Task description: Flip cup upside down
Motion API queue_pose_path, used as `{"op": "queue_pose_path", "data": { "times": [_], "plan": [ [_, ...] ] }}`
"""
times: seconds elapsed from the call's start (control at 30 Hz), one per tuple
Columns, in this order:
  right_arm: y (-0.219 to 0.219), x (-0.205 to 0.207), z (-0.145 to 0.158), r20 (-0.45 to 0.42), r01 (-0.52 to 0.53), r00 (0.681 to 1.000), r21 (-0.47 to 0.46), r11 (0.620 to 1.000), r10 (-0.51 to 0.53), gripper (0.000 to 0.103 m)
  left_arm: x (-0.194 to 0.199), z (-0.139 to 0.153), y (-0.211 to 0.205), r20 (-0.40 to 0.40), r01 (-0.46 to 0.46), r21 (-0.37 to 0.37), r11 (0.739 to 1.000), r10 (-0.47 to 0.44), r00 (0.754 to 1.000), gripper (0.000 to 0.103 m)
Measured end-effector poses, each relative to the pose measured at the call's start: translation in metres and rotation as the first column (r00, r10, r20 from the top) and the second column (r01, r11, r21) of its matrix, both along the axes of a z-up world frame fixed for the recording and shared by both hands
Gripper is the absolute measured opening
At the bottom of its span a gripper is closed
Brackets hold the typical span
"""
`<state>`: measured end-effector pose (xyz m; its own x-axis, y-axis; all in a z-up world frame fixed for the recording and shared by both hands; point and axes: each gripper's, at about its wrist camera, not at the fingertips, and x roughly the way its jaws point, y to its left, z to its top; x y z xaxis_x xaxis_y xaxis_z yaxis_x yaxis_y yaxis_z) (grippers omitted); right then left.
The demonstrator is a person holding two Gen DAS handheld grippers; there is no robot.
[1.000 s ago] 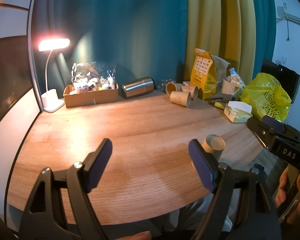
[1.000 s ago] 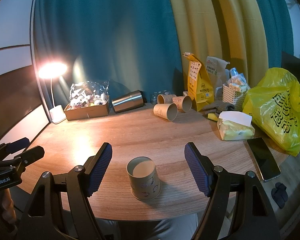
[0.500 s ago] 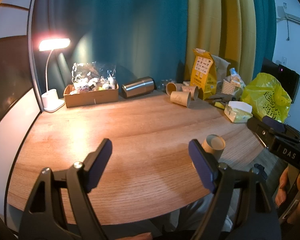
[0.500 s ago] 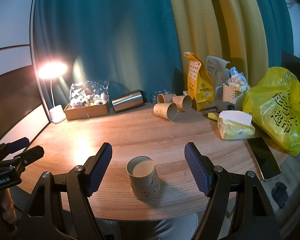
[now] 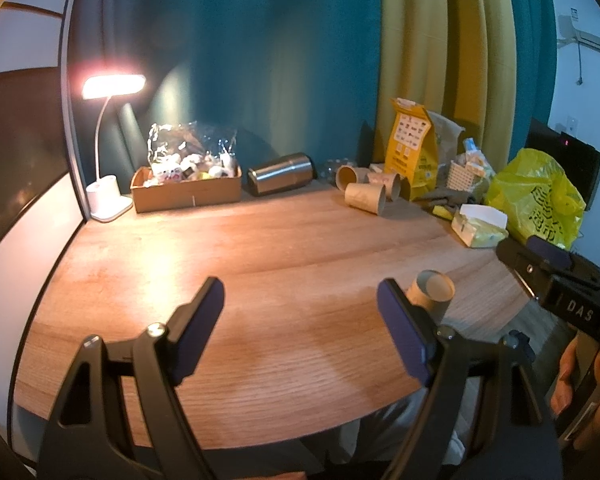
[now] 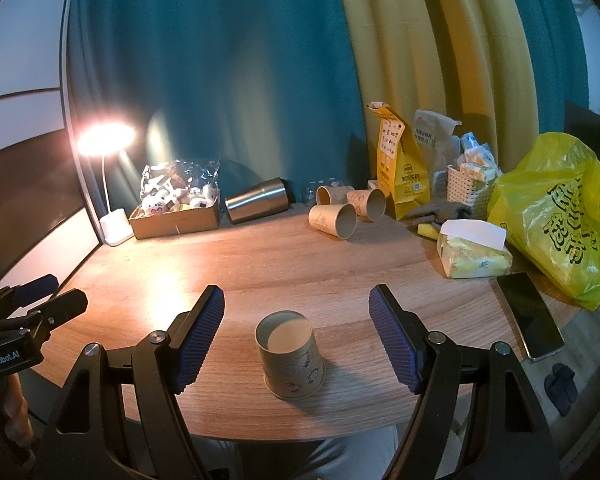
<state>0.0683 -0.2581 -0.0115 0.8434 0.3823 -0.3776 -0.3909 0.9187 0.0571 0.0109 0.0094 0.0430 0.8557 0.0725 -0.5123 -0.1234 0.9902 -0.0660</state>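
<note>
A brown paper cup (image 6: pixel 291 356) with small drawings stands upside down, wide rim on the wooden table (image 6: pixel 300 264), near its front edge. My right gripper (image 6: pixel 296 332) is open and empty, its blue pads on either side of the cup without touching it. The cup also shows in the left wrist view (image 5: pixel 432 292), partly behind my left gripper's right finger. My left gripper (image 5: pixel 300 328) is open and empty above the table, left of the cup. The right gripper's tip (image 5: pixel 548 256) shows at the right of that view.
At the back lie three paper cups on their sides (image 6: pixel 334 220), a steel tumbler (image 6: pixel 258 200), a cardboard box of toys (image 6: pixel 176 216) and a lit desk lamp (image 6: pixel 114 224). At right are a tissue pack (image 6: pixel 472 254), a phone (image 6: pixel 532 316) and a yellow bag (image 6: pixel 560 216).
</note>
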Motion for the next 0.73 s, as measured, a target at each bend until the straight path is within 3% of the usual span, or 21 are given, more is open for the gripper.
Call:
{"op": "queue_pose_path", "data": {
  "times": [0.73],
  "plan": [
    [0.0042, 0.0002, -0.0025, -0.007, -0.005, 1.0, 0.004, 1.0, 0.005, 0.078, 0.0029, -0.003, -0.0023, 0.003, 0.021, -0.013, 1.0, -0.021, 1.0, 0.08]
  ]
}}
